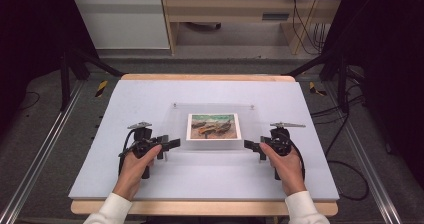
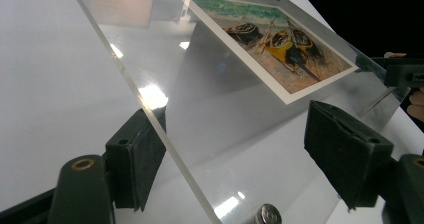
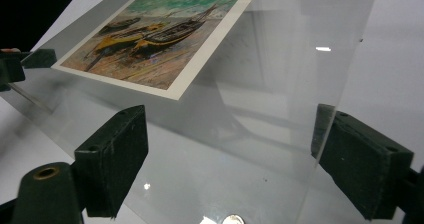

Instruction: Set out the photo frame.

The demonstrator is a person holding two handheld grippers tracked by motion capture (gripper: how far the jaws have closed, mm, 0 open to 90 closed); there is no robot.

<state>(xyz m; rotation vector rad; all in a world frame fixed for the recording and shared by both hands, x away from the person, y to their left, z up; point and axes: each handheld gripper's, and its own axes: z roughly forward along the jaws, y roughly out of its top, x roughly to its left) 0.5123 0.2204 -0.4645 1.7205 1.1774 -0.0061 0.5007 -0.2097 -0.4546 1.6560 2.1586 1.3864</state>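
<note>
Grippers, left [image 1: 171, 144] and right [image 1: 251, 146], are held with jaws spread apart at opposite edges of a clear acrylic panel [image 1: 175, 121] bearing a boat picture [image 1: 213, 126].

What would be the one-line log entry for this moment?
left gripper: open at left edge | right gripper: open at right edge | clear acrylic frame with boat picture: on white table

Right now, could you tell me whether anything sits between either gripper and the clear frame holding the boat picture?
Nothing visible does. The left gripper and right gripper each have open jaws straddling a near corner of the clear acrylic frame, with the boat picture farther in.
</note>
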